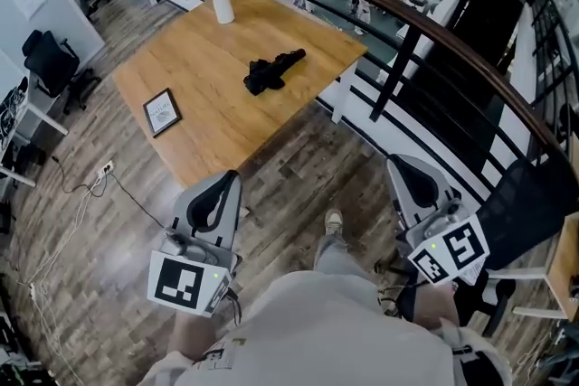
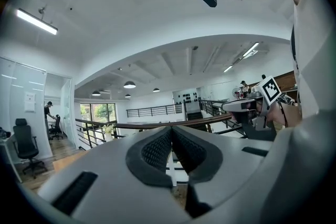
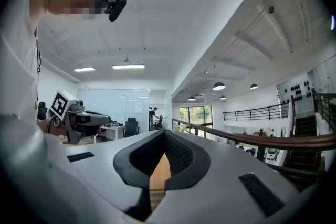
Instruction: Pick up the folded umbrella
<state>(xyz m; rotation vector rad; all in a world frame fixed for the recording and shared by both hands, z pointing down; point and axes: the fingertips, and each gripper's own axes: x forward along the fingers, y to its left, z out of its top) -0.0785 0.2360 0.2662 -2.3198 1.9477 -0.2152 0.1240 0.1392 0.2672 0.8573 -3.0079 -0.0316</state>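
Folded umbrella (image 1: 274, 70), black, lies flat on wooden table (image 1: 208, 95), toward its far-right part, handle end pointing to the railing (image 1: 434, 32). White vase w/ flowers (image 1: 222, 3) stands at far edge of table, well apart from the umbrella. Framed picture (image 1: 162, 112) lies near table's left edge.

L gripper (image 1: 232, 179) is held low over the wood floor, short of table's near corner. Its jaws are closed tip to tip w/ nothing btw them, as the left gripper view shows (image 2: 171, 131). R gripper (image 1: 398, 165) is held beside the railing, well apart from the umbrella. Its jaws also meet at the tips, empty (image 3: 164, 134). Neither gripper touches table or umbrella.
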